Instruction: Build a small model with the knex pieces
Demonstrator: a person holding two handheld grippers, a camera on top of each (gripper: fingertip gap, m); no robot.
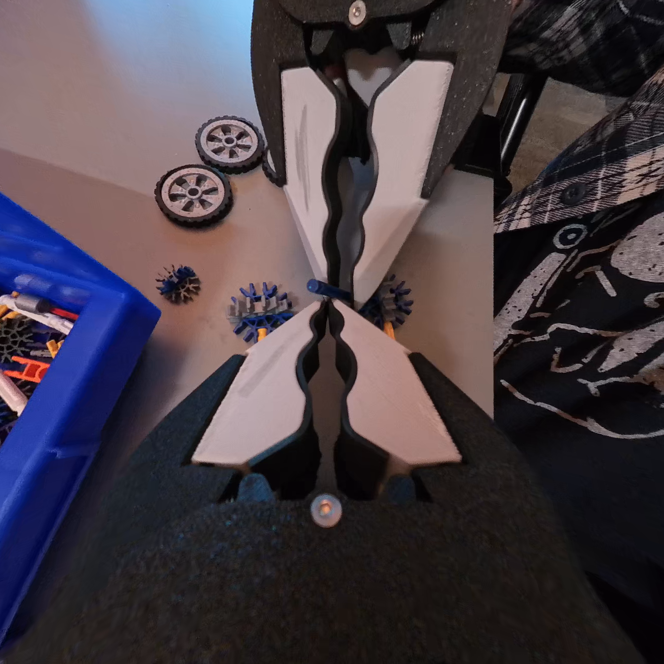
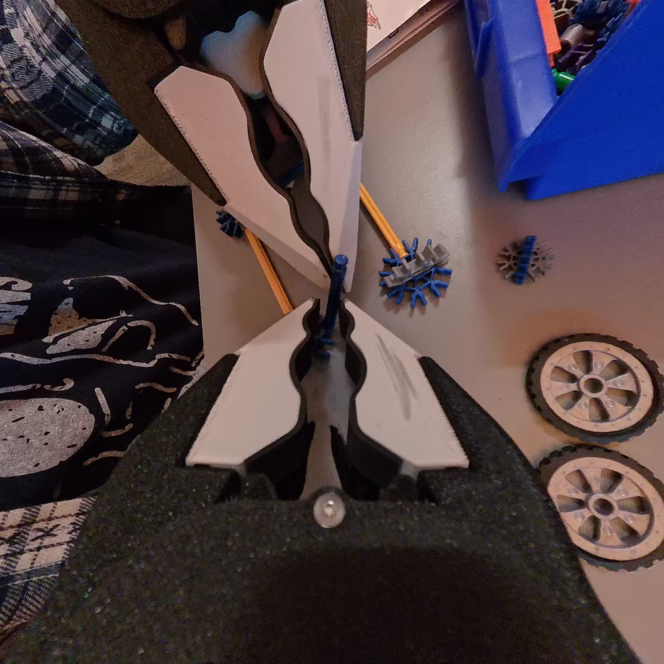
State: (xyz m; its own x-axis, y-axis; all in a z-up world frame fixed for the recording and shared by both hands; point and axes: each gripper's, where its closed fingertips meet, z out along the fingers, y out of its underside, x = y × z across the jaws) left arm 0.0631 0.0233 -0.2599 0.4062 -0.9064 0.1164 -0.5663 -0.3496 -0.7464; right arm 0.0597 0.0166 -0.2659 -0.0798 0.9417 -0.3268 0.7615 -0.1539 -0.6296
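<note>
Right wrist view: right tool point(image 2: 328, 305) clenched on a dark blue rod point(image 2: 332, 305); left tool point(image 2: 336, 278) at 12 o'clock grips its tip. Blue-grey connector point(image 2: 415, 275) at 2 o'clock, two wheels point(image 2: 593, 388) at 4 o'clock, blue bin point(image 2: 575, 125) at 1 o'clock on the counter point(image 2: 449, 179).

left gripper point(image 1: 327, 305) closed, right gripper point(image 2: 330, 305) clamped

We see left gripper point(image 1: 327, 305) pinched closed, tips meeting right gripper point(image 1: 341, 284) tips at blue rod point(image 1: 328, 289). Left of tool: blue-grey connector point(image 1: 260, 310), two wheels point(image 1: 194, 194), blue bin point(image 1: 72, 359).
</note>
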